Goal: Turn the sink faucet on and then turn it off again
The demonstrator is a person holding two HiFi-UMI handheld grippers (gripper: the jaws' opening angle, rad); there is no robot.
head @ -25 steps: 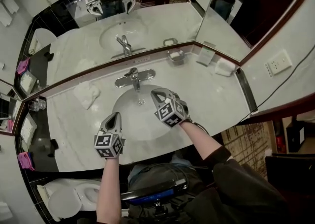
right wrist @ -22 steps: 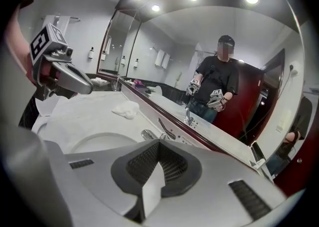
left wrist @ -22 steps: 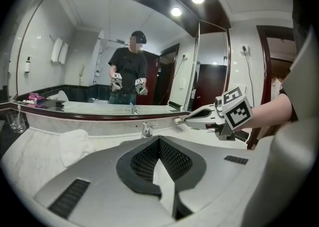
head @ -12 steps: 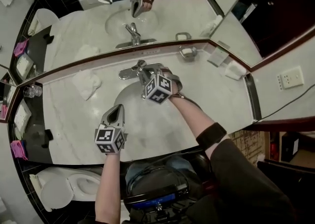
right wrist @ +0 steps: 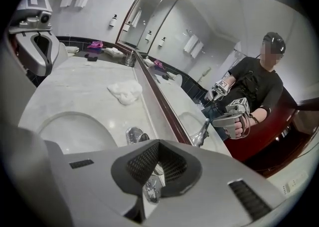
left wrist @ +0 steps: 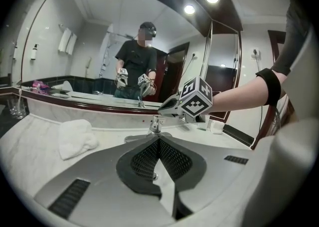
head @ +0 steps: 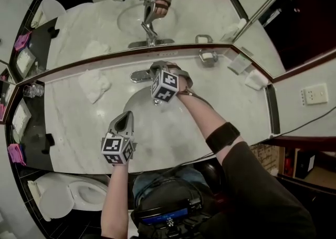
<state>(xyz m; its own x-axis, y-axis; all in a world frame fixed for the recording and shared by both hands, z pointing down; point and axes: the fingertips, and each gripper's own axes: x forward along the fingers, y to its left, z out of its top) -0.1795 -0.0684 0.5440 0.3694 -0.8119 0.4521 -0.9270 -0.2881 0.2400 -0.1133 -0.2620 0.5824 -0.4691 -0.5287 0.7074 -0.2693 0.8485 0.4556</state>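
Pale marble counter (head: 68, 127) runs under a wide mirror (head: 105, 17), with an oval sink (head: 142, 133) set into it. At the back rim of the sink, just below the mirror's dark frame, stands the chrome faucet (head: 139, 75). The right claw (head: 156, 67) sits directly on top of it and covers its upper part from the head view. In the right gripper view, the faucet's shiny lever (right wrist: 149, 187) shows in the narrow gap between the jaws. The right claw (right wrist: 158, 143) is clenched on it, angled down over the far side of the sink. The faucet's base plate pokes out to the left of the claw.

The left claw (head: 126, 116) hangs over the near left rim of the sink, well apart from the faucet. It points toward the faucet (left wrist: 155, 125), which shows straight ahead in the left gripper view. Its jaws are pressed together with nothing between them.

A crumpled white cloth (head: 94, 84) lies on the counter left of the faucet. A soap dish (head: 208, 56) sits to its right against the mirror.
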